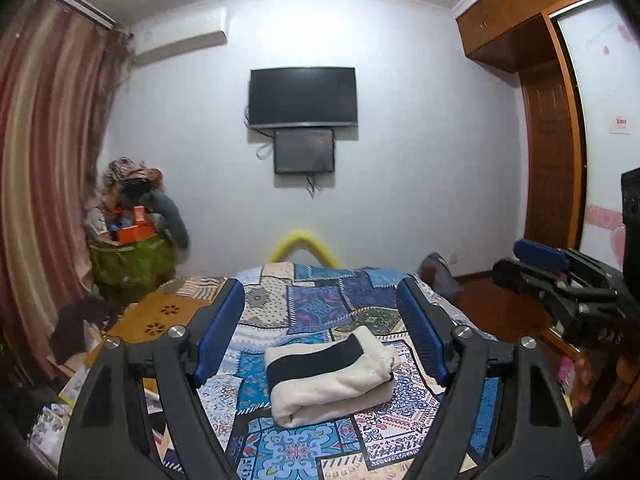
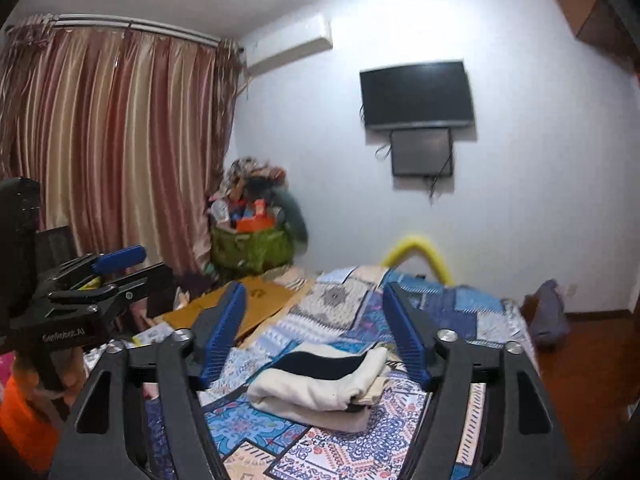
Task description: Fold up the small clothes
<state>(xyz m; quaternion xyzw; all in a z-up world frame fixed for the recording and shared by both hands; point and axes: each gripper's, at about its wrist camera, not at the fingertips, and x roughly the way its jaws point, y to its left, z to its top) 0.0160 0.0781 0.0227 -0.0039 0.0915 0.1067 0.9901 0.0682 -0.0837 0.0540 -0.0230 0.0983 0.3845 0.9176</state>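
The folded garment (image 1: pixel 330 376) lies mid-bed on the patchwork quilt (image 1: pixel 320 304), facing a white wall with a TV (image 1: pixel 302 96), while the left gripper (image 1: pixel 322 334) and right gripper (image 2: pixel 314 330) hover above, both spread, gripping nothing.

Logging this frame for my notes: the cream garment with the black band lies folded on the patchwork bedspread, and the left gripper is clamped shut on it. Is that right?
Not quite. The left gripper is open, its jaws spread wide and holding nothing, as the left wrist view shows. The cream garment with the black band does lie folded on the patchwork bedspread.
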